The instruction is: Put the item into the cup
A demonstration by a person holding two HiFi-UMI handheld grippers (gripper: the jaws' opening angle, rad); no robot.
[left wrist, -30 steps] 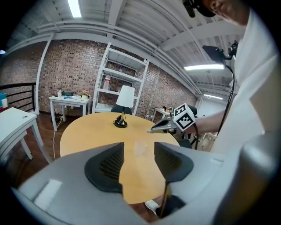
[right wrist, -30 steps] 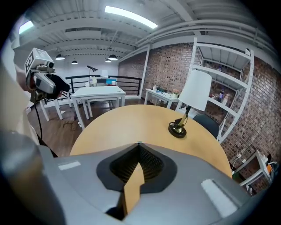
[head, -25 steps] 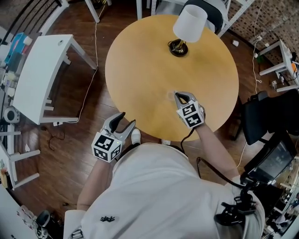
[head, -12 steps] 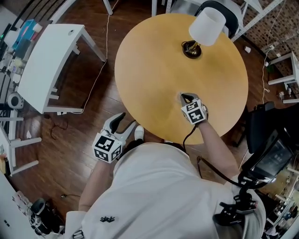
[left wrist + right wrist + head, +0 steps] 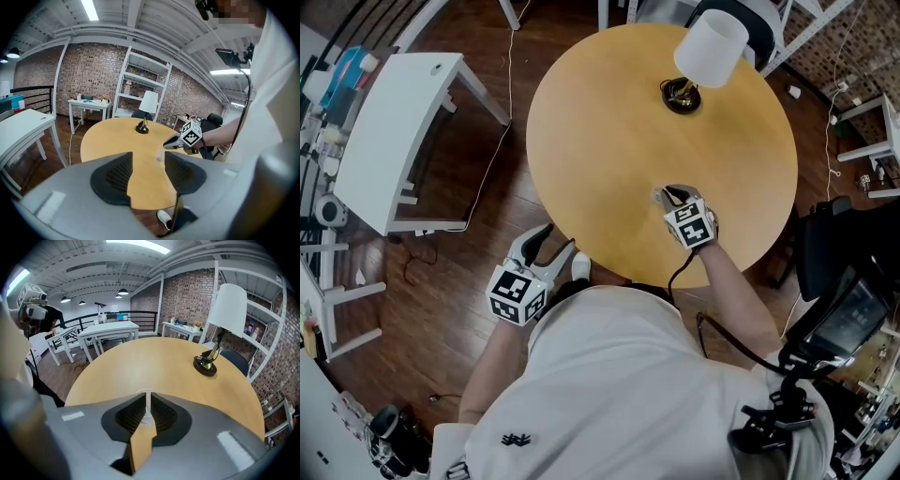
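A small clear cup (image 5: 658,197) stands on the round wooden table (image 5: 600,112), near its front edge. My right gripper (image 5: 668,193) is right at it. In the right gripper view the cup's thin clear wall (image 5: 147,401) stands in the narrow slit between the pads, and the jaws of the right gripper (image 5: 148,397) are opening. The left gripper view shows the cup (image 5: 159,159) just under the right gripper (image 5: 167,145). My left gripper (image 5: 553,240) hangs off the table's near left side over the floor, open, and the left gripper (image 5: 148,155) has nothing between its pads.
A lamp (image 5: 709,49) with a white shade stands on its dark base (image 5: 680,96) at the table's far side. A white desk (image 5: 394,122) is to the left, a black chair (image 5: 853,234) to the right. A cable (image 5: 492,159) trails across the wood floor.
The head view has swung a little. My right gripper stays at the same spot on the table by the cup. The left gripper has not moved.
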